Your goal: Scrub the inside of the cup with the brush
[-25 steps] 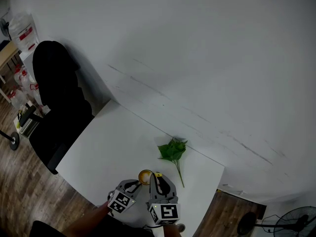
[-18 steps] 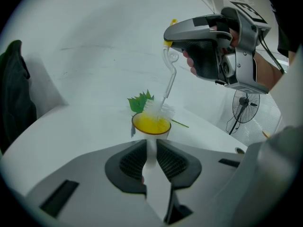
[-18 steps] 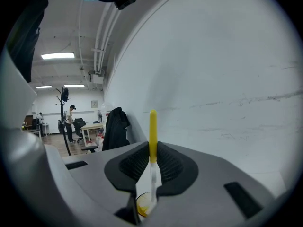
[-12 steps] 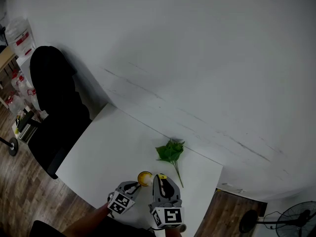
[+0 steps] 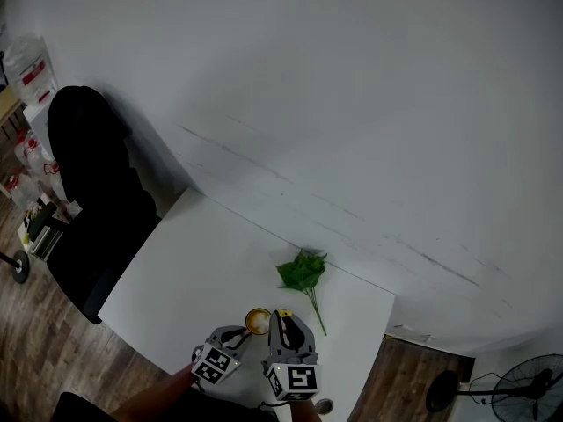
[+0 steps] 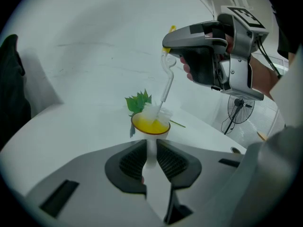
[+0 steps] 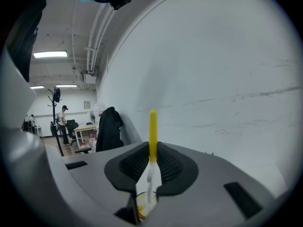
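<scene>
A small cup point(image 6: 150, 125), white outside and yellow inside, stands near the table's front edge; the head view shows the cup point(image 5: 258, 321) between both grippers. My left gripper point(image 6: 150, 161) is shut on the cup's white handle. My right gripper point(image 7: 150, 167) is shut on the brush handle point(image 7: 153, 134), which is yellow at its top end. In the left gripper view the right gripper point(image 6: 213, 51) hangs above the cup with the brush shaft point(image 6: 166, 77) slanting down. The white bristles point(image 6: 154, 111) sit inside the cup's mouth. The cup point(image 7: 141, 207) shows dimly below the right jaws.
A sprig of green leaves point(image 5: 302, 271) lies on the white table point(image 5: 193, 253) just behind the cup, near the wall. A black chair point(image 5: 88, 192) stands off the table's left corner. A floor fan point(image 5: 519, 394) stands at the right. The table's front edge runs beneath the grippers.
The right gripper has shifted slightly over the cup with the brush. The left gripper and cup have stayed put. The head view has drifted a little.
</scene>
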Demonstrator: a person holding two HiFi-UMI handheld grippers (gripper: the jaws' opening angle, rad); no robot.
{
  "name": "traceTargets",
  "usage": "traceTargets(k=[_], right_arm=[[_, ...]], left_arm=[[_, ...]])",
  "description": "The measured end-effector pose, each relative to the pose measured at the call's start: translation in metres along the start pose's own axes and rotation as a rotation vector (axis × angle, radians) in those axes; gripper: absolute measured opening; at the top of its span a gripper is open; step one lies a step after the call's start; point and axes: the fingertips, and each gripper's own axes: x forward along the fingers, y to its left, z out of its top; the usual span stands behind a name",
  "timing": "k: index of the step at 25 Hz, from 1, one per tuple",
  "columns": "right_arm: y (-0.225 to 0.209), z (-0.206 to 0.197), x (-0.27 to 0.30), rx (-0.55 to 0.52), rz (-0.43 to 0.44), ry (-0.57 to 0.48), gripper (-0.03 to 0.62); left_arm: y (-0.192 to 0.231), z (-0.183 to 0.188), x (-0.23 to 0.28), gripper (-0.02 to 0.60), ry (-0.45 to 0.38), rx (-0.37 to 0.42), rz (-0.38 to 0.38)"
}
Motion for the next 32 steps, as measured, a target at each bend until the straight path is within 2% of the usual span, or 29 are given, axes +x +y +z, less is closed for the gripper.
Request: traceTargets(k=[10,15,21,32], right_arm=[[-0.002,-0.001,0.0,-0.022,-0.008,0.024,0.065],[-0.005,0.023,-0.009,0.008,-0.025,-0.054,0.065],[-0.012,0.035,-0.02,-0.001,-0.034,-0.073,0.065],[-0.01,-0.002,-0.007,0.014,-0.027,0.013,0.066]], left_arm=[[0.001,0.001,0.0,0.08,-0.005,-0.001,-0.001],[0.001,0.0,0.001,0.08,-0.006,0.001,0.005],[0.001,0.0,0.0,0.08,-0.007,0.003,0.01],[0.0,0.0,0.001,0.08,-0.006,0.005,0.006]])
